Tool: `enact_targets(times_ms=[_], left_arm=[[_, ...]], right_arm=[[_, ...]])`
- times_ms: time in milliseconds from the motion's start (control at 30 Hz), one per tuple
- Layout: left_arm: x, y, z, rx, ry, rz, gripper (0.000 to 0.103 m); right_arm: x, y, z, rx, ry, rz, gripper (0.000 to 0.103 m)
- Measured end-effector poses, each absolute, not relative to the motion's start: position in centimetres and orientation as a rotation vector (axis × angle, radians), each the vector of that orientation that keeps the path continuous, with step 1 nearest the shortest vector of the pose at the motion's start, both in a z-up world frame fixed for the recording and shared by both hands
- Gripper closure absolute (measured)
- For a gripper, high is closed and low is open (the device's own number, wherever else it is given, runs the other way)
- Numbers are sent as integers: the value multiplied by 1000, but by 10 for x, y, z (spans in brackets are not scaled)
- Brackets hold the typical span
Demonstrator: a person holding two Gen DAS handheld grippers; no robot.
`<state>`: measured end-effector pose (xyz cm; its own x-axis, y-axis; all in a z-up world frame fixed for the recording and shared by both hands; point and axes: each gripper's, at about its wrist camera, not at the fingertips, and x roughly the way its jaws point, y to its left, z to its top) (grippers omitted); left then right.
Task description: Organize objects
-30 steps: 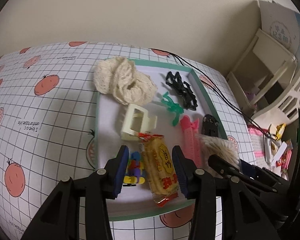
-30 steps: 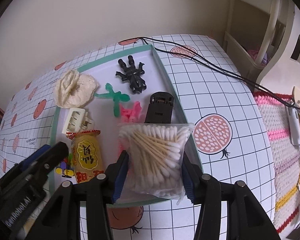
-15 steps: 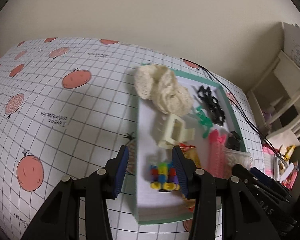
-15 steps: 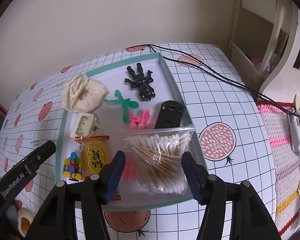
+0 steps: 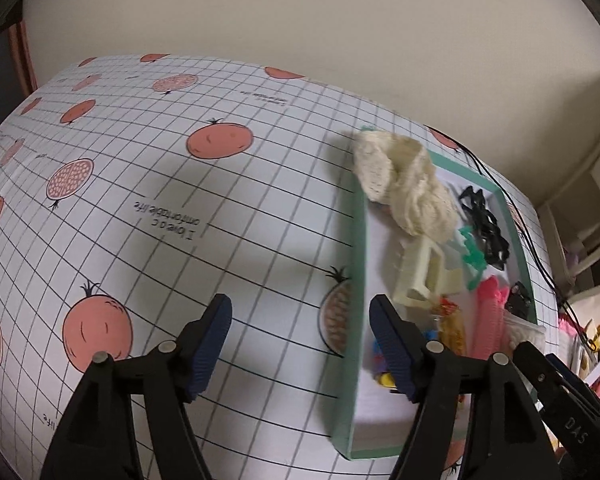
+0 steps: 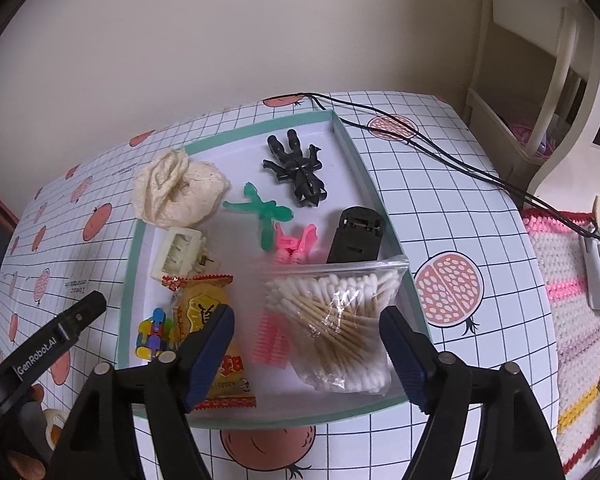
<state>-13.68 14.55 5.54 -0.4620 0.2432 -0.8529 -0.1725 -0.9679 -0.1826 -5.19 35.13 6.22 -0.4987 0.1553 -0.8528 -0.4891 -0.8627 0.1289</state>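
Note:
A green-rimmed tray (image 6: pixel 364 164) (image 5: pixel 356 264) holds a cream crocheted cloth (image 6: pixel 178 190) (image 5: pixel 400 184), a black figure (image 6: pixel 300 168), a green figure (image 6: pixel 266 212), a pink clip (image 6: pixel 296 242), a black block (image 6: pixel 356 236), a cream clip (image 6: pixel 176 256) (image 5: pixel 420 276), a yellow snack packet (image 6: pixel 208 312), a colourful toy (image 6: pixel 152 334), a pink comb (image 6: pixel 270 340) and a bag of cotton swabs (image 6: pixel 340 316). My right gripper (image 6: pixel 306 352) hangs open above the swab bag, holding nothing. My left gripper (image 5: pixel 300 344) is open over the tablecloth at the tray's left rim.
A grid tablecloth with fruit prints (image 5: pixel 160 220) covers the table. A black cable (image 6: pixel 440 152) runs past the tray's far right corner. A pink crocheted mat (image 6: pixel 564 300) and a white shelf (image 6: pixel 540 80) lie to the right. The left gripper's side (image 6: pixel 56 344) shows at left.
My left gripper swung left, off the tray, and opened wider. My right gripper pulled back and up from the swab bag, which stays in the tray.

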Motion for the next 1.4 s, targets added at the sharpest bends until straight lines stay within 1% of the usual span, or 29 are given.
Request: enact_targets(times_ms=[33,67,100,233,267,300,733,1400], left_arm=[[-137,143,56,-1469,-100,2506,17],[-137,141,56,-1465,-97,2516,11],[-138,139,56,-1459,-96,2530,11],[-141,131,57,-1457,-98,2549,9],[-142,128,58,-1452,-97,2561,4],[-142,127,58,-1449,-98,2568,0],[-146,121,67,-1403,-102,2601,0],[-139,95,95,-1305,-85,2678,0]], right_arm=[[-52,350,62,-1300,505,2382,21],[-53,350,63,-1298,503,2384,16],[-53,349,63,-1294,502,2387,11],[-55,347,64,-1284,507,2396,4],[-54,347,65,-1281,504,2397,1],[-54,346,65,-1277,504,2398,0],[-57,341,70,-1255,488,2413,0],[-54,324,85,-1218,461,2452,0]])
